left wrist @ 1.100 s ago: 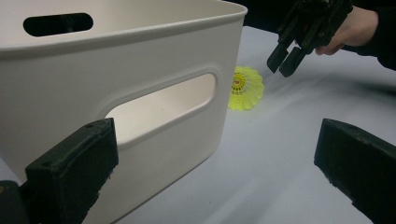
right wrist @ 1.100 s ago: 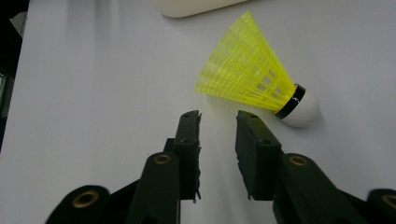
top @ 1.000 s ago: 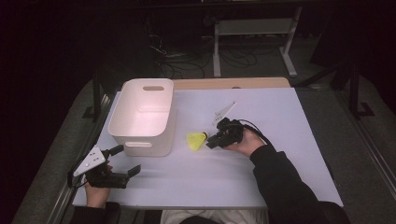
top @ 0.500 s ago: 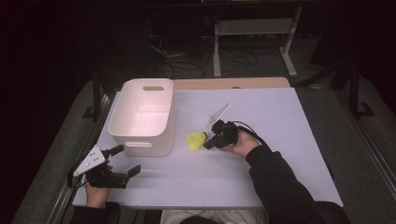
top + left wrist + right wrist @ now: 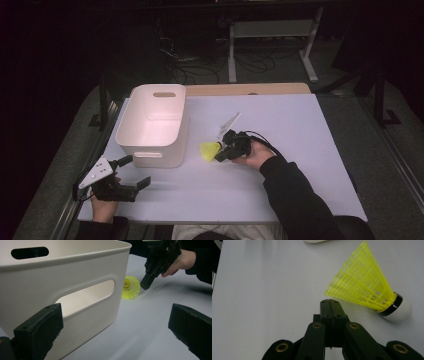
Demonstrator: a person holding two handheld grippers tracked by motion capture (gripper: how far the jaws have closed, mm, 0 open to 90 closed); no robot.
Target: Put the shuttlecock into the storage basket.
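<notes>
Shuttlecock (image 5: 372, 290) lies free on table (image 5: 310, 130) — right gripper (image 5: 329, 302) pressed together beside it, left gripper (image 5: 134, 171) spread.

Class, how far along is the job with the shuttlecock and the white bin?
Done: nothing; the bin holds nothing. In hand: the right hand-held gripper sits shut beside the shuttlecock, jaws together with nothing between them. Left: grasp the shuttlecock and, probably, put it in the bin.

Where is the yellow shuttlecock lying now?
In the high view the yellow shuttlecock lies on the table, between the white bin and the shut right claw.
</notes>
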